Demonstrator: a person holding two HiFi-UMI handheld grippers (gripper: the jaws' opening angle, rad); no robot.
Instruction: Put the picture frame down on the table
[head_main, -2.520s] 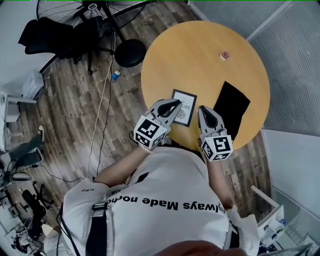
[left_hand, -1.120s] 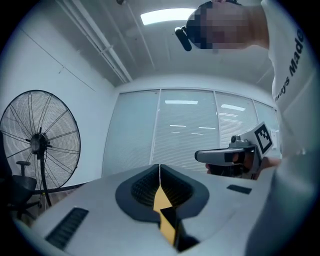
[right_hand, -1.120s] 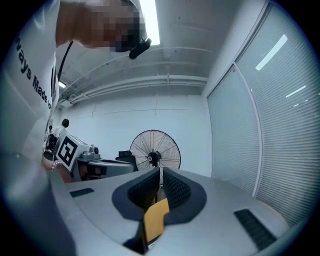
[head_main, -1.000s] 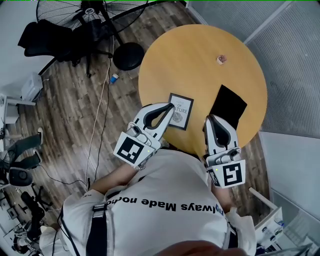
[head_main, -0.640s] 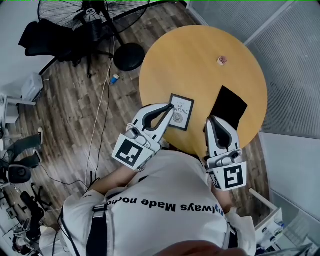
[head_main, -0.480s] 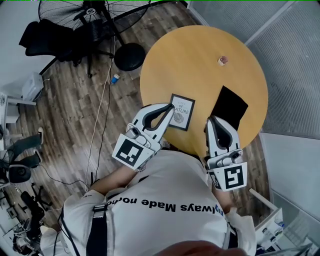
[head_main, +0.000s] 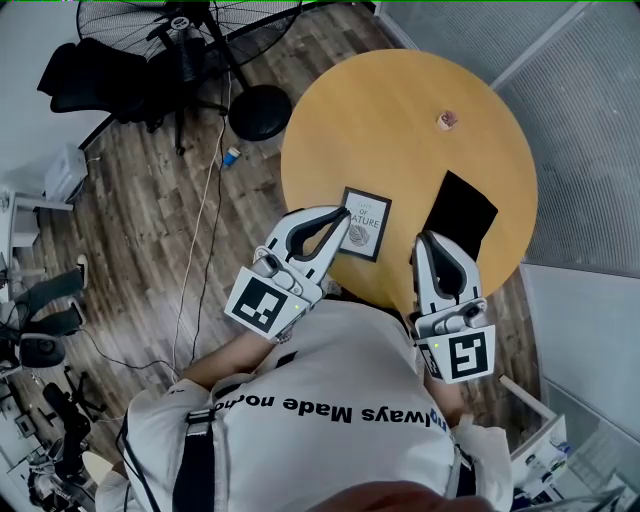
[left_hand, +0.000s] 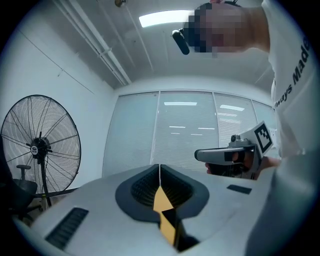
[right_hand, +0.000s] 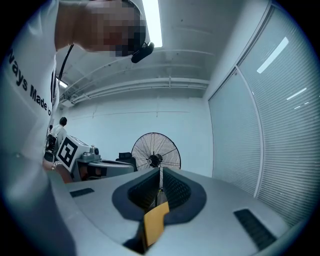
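The task looks done: the frame (head_main: 364, 222) lies flat and face up on the table (head_main: 400, 110), near its edge closest to the person, and neither gripper has hold of it. As far as I can judge, nothing is left but to draw the hands away. The left gripper (head_main: 343, 213) has its jaws pressed together with nothing between them. In the head view its tip sits at the frame's left edge, but its own view shows only the room, so it seems to hover above the frame, not touch it. The right gripper (head_main: 432, 241) is likewise closed and empty, over the table's near edge, apart from the frame on its right side and near the black sheet (head_main: 460, 214).
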